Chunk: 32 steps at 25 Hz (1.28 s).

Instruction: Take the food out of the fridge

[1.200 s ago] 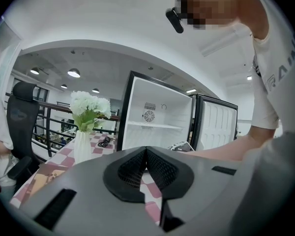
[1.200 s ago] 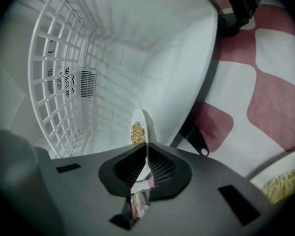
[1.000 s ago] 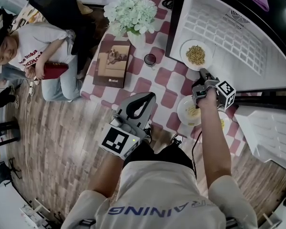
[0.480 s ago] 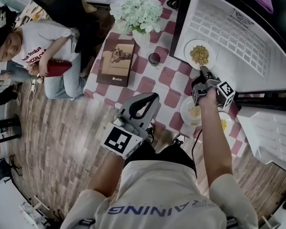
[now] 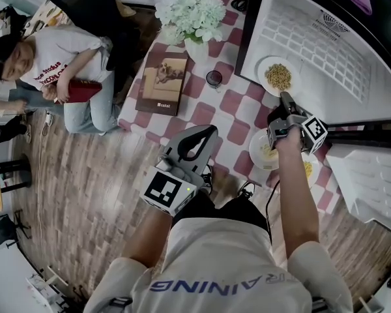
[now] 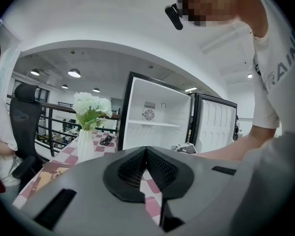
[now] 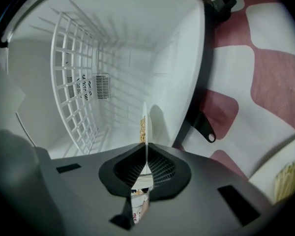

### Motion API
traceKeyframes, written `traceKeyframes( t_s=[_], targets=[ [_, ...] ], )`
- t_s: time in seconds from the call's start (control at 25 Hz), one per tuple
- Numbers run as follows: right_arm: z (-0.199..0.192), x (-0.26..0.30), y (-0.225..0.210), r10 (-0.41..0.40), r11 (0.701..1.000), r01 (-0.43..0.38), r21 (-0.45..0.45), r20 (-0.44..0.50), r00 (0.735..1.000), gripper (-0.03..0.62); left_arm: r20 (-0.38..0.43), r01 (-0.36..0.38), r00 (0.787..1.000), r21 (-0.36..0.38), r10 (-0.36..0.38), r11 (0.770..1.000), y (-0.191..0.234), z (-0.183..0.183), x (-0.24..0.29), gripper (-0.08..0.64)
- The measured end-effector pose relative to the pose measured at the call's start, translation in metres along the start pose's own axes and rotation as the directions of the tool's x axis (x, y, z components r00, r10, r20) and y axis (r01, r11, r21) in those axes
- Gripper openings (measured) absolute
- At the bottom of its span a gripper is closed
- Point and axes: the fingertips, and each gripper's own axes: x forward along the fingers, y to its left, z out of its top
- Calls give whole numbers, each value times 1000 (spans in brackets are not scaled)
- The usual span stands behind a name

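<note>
The mini fridge (image 5: 326,51) is stood open on the checked bench (image 5: 212,106). A plate of pale strips (image 5: 263,152) and a plate of yellow pieces (image 5: 308,169) are already set on the bench in front of the opening, so the removal is judged partly done. A plate of tan kernels (image 5: 277,77) is left inside, on the fridge floor near the front edge. Its near rim is clamped by the right tool (image 5: 286,100), which is held on an outstretched arm and pointed slightly downward. The left tool (image 5: 205,134) is held low near the body, with jaws together and nothing between them.
</note>
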Motion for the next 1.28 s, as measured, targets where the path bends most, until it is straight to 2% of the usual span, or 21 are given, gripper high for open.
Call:
traceKeyframes(
  t_s=[0.32, 0.68, 0.84, 1.04, 1.28],
  targets=[
    [-19, -53, 4, 8, 998, -11, -54, -67, 998, 31, 19, -20, 1000, -1, 20, 1000, -10, 0, -12, 8],
    [-73, -95, -16, -28, 997, 13, -74, -204, 979, 31, 34, -44, 998, 0, 44, 999, -23, 0, -30, 8],
    [-106, -98, -29, -57, 995, 31, -96, -284, 957, 31, 35, -68, 997, -7, 68, 998, -25, -4, -40, 8],
    [-151, -98, -44, -100, 991, 55, -125, -392, 914, 31, 32, -108, 994, -19, 108, 994, -24, -10, -55, 8],
    [-178, -96, -66, -171, 976, 84, -202, -462, 870, 32, 35, -146, 988, -40, 148, 988, -16, -15, -69, 8]
  ],
)
